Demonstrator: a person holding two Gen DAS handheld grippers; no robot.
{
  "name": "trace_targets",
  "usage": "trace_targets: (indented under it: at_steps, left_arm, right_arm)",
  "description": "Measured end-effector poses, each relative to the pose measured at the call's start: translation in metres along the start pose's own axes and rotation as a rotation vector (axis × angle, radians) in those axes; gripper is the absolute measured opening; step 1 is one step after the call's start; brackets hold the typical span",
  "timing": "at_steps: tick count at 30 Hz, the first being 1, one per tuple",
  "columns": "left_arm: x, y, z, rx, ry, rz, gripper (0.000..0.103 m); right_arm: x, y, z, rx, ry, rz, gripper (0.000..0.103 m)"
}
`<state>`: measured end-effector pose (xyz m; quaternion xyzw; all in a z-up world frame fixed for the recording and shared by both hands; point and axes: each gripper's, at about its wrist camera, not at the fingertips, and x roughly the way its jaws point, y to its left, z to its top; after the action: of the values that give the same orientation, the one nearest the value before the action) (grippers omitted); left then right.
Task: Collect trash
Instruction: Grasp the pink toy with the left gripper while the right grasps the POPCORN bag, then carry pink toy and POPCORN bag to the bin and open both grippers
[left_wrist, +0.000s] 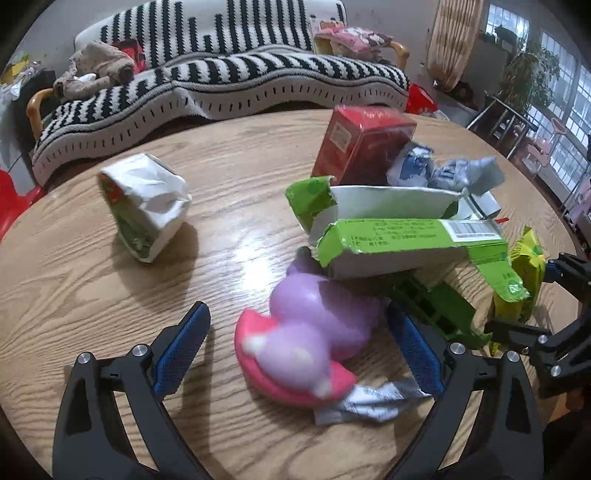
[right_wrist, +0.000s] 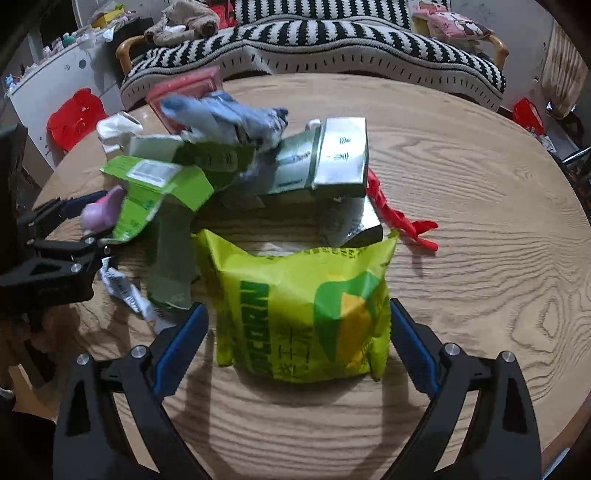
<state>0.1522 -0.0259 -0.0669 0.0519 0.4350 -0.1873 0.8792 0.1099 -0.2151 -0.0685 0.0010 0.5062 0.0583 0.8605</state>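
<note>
On your far left, a crumpled silver-white carton (left_wrist: 146, 206) lies alone on the wooden worktop (left_wrist: 74, 280), well apart from the rest. Your left claw (left_wrist: 299, 350) is released, its blue pads (left_wrist: 181, 354) spread either side of a purple and pink toy (left_wrist: 306, 332) that lies between them; neither pad visibly touches it. A scrap of silver wrapper (left_wrist: 365, 404) lies just beside the toy's pink base. Behind it sits the main heap: a torn green box (left_wrist: 402, 240), a red box (left_wrist: 365, 144) standing at the back, and a crushed blue-grey wrapper (left_wrist: 443, 171) leaning on top. Further right, your right claw (right_wrist: 299, 339) is also released, its pads on both sides of a yellow-green snack bag (right_wrist: 306, 314) that stands upright on the worktop. Behind the bag lies a silver carton (right_wrist: 340, 155), and a red strip (right_wrist: 399, 218) trails out to its right.
</note>
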Motion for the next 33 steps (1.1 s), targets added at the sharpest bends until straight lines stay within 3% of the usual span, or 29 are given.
trace_targets:
  at_steps: [2,4,8,23,33]
  left_arm:
    - [0.002,-0.001,0.001,0.007,0.005,-0.01,0.088]
    - [0.0,-0.005,0.0,0.033,-0.002,-0.009,0.07]
    - [-0.009,-0.005,-0.006,0.041,0.005,0.014,0.06]
    - [-0.044,0.009,-0.016,-0.01,-0.016,0.066,0.056]
    - [-0.085,-0.025,-0.009,-0.009,-0.069,0.082,0.056]
  right_arm:
    - [0.003,-0.003,0.0,0.006,0.002,-0.003,0.09]
    - [0.0,-0.006,0.001,0.014,-0.005,0.002,0.08]
    - [-0.009,-0.009,0.003,0.022,-0.022,0.024,0.07]
    - [-0.038,-0.008,0.0,0.009,-0.091,0.005,0.067]
    - [-0.078,-0.039,-0.014,0.059,-0.166,0.005,0.067]
